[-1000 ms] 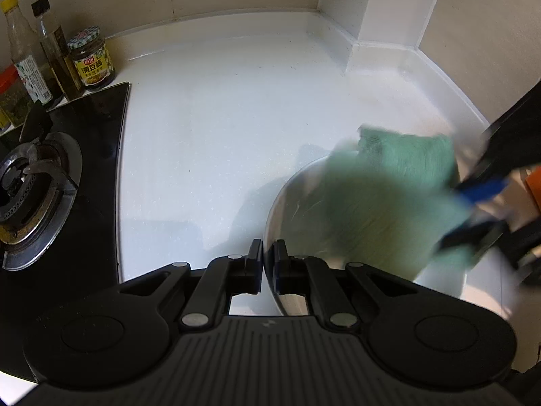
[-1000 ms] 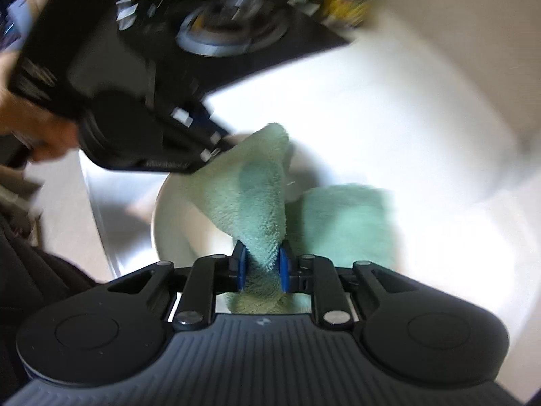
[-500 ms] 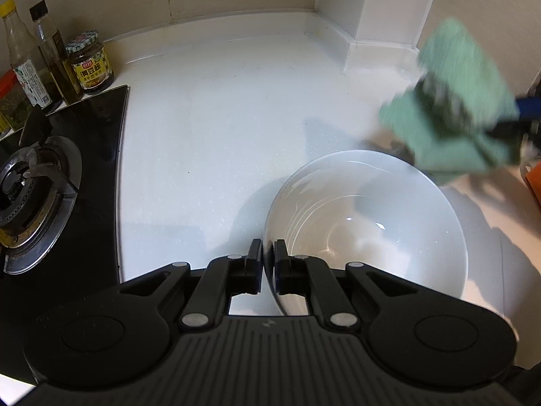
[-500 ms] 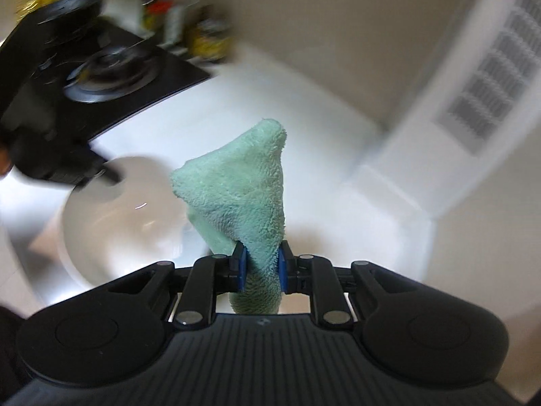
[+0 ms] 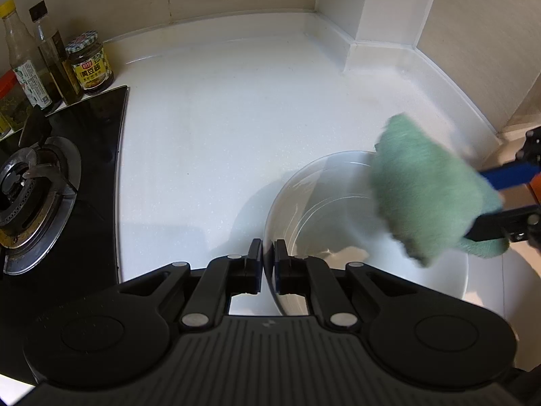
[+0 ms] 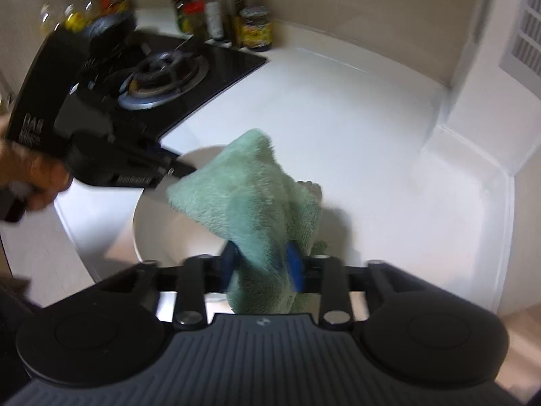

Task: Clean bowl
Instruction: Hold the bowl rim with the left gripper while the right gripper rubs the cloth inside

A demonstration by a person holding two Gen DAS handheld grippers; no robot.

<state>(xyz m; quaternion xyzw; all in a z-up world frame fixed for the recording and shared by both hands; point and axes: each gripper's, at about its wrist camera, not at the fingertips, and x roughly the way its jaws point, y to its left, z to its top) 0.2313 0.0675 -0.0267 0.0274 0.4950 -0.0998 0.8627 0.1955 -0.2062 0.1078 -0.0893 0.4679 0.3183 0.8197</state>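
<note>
The white bowl sits on the white counter, near its front edge. The left gripper is pinched tight on the bowl's near rim, one finger inside and one outside. Its black body hides the bottom part of the bowl.

The right gripper is just now opening, with the green cloth between its blue fingers. The cloth is fuzzy from moving, so you cannot tell if the fingers press on it. It hangs over the far right side of the bowl and covers that part. From the left camera only the tips of the right gripper show; the rest is cut off at the edge.

A hand shows at the left edge, blurred. The gas stove and some bottles stand at the left.
</note>
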